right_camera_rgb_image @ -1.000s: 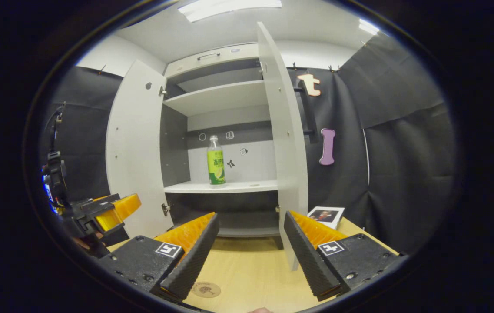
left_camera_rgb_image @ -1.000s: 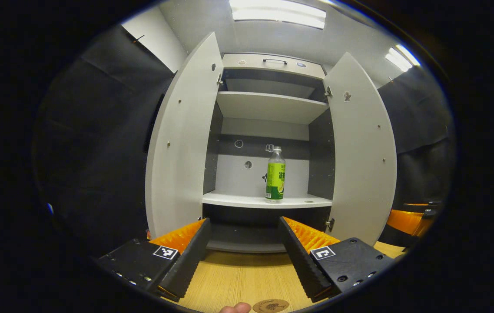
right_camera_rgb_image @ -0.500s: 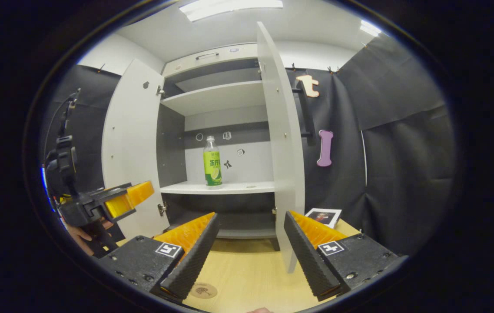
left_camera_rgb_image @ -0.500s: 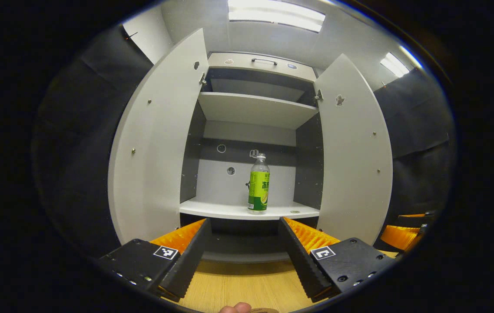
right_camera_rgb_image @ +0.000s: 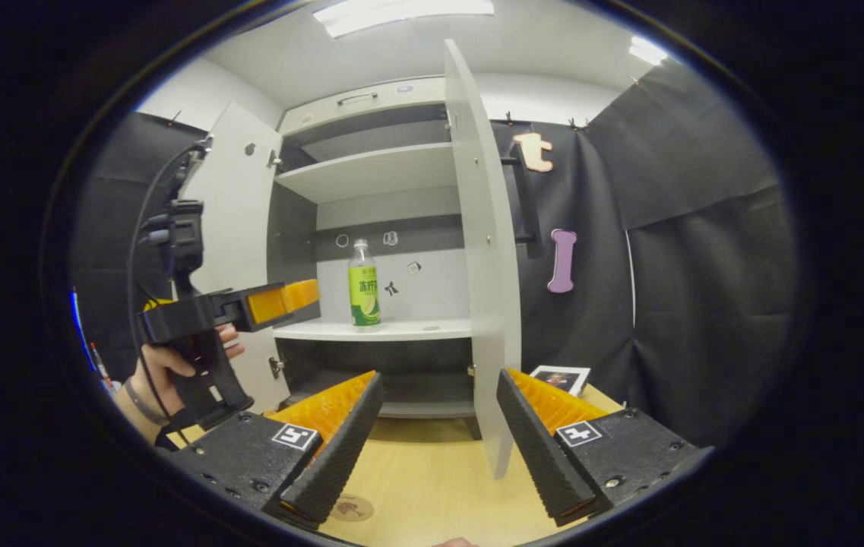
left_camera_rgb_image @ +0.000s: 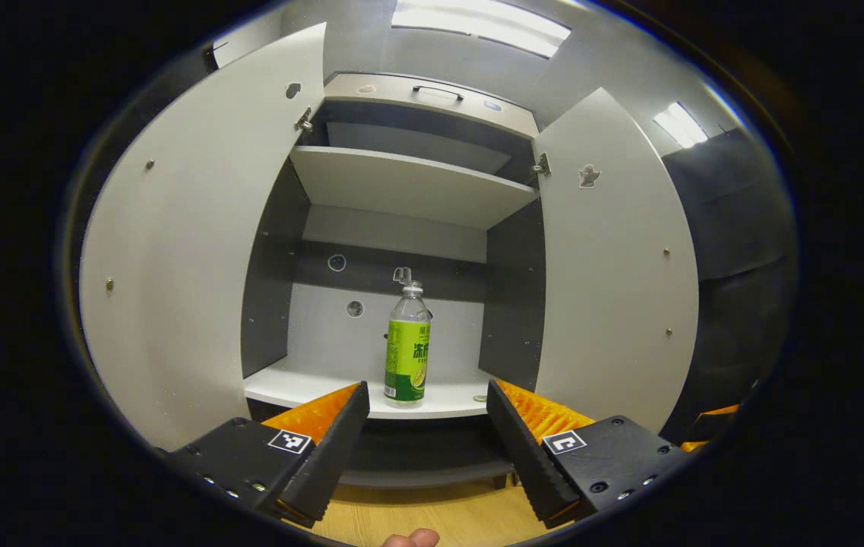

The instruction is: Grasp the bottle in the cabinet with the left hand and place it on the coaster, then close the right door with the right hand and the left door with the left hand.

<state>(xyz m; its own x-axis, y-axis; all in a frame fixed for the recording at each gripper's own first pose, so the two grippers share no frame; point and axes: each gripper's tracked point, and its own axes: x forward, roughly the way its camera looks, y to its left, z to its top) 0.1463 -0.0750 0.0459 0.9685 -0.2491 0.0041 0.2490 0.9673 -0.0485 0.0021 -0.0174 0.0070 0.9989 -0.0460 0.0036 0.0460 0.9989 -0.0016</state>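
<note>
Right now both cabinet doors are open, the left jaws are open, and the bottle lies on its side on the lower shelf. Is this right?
Not fully. The bottle stands upright on the lower shelf, as the left gripper view shows. The rest holds: both cabinet doors are open, and the left gripper has its jaws open.

Each gripper (left_camera_rgb_image: 424, 433) had black bodies with square coded markers and small screws. The hand (right_camera_rgb_image: 162, 365) wore a thin wristband; a black cable (right_camera_rgb_image: 139, 251) looped above.

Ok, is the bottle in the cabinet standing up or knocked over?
Upright. The bottle stands on its base on the cabinet's lower shelf, cap at the top; the right gripper view shows the same.
</note>
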